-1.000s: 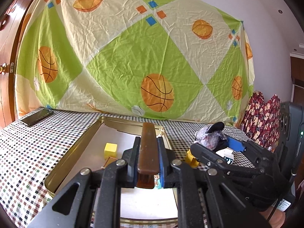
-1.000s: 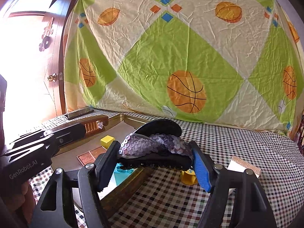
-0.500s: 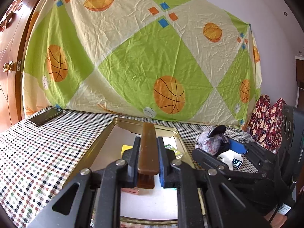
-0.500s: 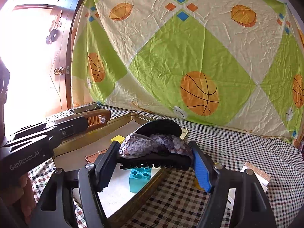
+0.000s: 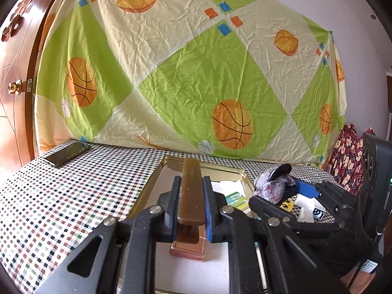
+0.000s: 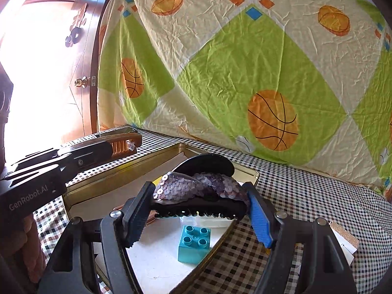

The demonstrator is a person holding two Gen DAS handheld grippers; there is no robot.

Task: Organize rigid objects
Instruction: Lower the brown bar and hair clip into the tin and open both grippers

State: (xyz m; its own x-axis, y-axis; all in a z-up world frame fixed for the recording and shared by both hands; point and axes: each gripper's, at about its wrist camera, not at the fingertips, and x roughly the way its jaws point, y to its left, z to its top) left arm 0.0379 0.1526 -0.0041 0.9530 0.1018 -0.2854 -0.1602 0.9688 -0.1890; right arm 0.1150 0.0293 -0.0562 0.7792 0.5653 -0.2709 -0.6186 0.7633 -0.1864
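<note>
While both hover over the tray, left claw pinches a stiff, light brown comb mid-spine; right claw pinches a sequined hair clip, probably slippery.

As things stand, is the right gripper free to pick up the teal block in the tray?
Probably not. The right gripper is shut on a sequined hair clip, so its jaws are occupied. The teal block sits uncovered in the tray just below it; the clip would have to go first.
</note>
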